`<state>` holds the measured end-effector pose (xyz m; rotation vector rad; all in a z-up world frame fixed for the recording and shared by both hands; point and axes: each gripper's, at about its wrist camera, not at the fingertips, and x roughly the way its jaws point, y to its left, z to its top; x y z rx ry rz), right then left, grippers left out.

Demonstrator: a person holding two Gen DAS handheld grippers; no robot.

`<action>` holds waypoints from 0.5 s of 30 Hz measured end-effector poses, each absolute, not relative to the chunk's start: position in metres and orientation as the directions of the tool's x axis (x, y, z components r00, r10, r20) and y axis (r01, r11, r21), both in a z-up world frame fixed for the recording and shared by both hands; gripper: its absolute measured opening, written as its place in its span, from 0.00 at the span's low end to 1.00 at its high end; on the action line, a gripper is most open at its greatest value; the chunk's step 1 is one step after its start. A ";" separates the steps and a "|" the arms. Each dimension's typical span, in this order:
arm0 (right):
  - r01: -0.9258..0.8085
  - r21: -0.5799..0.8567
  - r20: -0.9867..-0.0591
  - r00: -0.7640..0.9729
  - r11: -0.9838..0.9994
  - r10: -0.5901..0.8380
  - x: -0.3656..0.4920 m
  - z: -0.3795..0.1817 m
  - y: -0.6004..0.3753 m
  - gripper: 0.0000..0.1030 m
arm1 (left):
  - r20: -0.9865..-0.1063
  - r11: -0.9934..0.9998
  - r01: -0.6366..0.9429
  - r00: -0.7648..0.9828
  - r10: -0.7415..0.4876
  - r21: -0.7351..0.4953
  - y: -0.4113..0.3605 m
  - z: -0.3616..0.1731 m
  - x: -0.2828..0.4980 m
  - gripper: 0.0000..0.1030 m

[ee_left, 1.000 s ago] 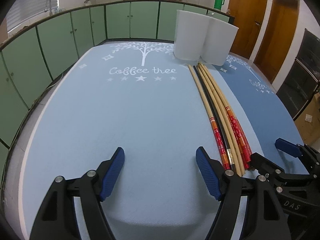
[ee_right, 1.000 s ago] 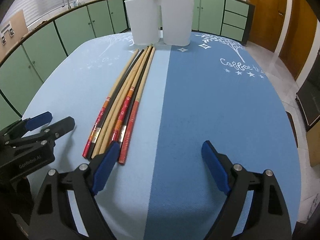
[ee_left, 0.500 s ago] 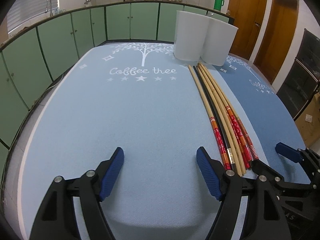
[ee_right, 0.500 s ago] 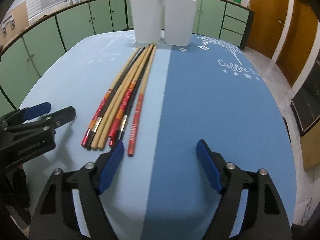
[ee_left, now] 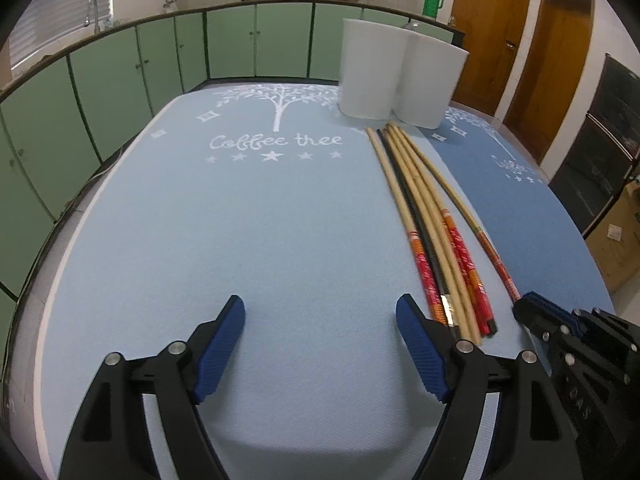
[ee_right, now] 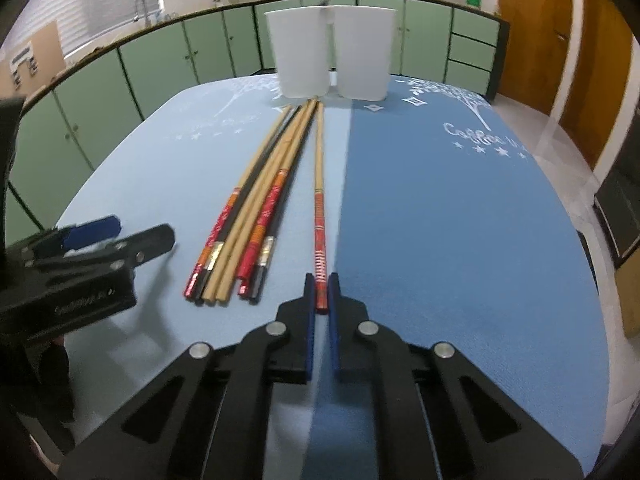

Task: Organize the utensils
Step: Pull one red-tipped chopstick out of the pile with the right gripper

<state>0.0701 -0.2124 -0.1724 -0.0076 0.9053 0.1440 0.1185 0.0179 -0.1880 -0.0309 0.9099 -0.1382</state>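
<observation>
Several long chopsticks (ee_right: 256, 216) lie in a bundle on the light blue mat, tips toward two white containers (ee_right: 302, 56) at the far end. One red-handled chopstick (ee_right: 319, 208) lies apart to the right of the bundle, along the seam with the darker mat. My right gripper (ee_right: 321, 280) is shut on its red end, low over the table. In the left wrist view the bundle (ee_left: 432, 232) lies right of my left gripper (ee_left: 320, 320), whose jaws are opening wide with nothing between them. The right gripper (ee_left: 532, 304) shows there at the held chopstick's (ee_left: 460, 196) near end.
The table carries a light blue mat (ee_left: 200, 240) and a darker blue mat (ee_right: 440, 220) side by side. Green cabinets (ee_left: 120, 72) ring the room and wooden doors (ee_left: 560, 48) stand at the right. My left gripper (ee_right: 140, 232) sits left of the bundle.
The right gripper's jaws closed from wide open onto the red end of the rightmost chopstick, which now lies apart from the bundle. The left gripper stayed where it was.
</observation>
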 end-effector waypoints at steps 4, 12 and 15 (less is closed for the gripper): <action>-0.079 0.063 -0.783 0.614 0.995 0.099 0.073 -0.173 -0.231 0.05 | -0.784 0.987 0.129 0.602 -0.151 -0.091 0.006 -0.187 0.114 0.75; -0.050 0.078 -0.778 0.622 0.996 0.092 0.074 -0.174 -0.253 0.05 | -0.785 0.984 0.168 0.600 -0.151 -0.060 -0.016 -0.190 0.109 0.75; -0.050 0.077 -0.777 0.623 0.996 0.091 0.073 -0.174 -0.254 0.05 | -0.786 0.985 0.166 0.601 -0.147 -0.057 -0.015 -0.190 0.109 0.77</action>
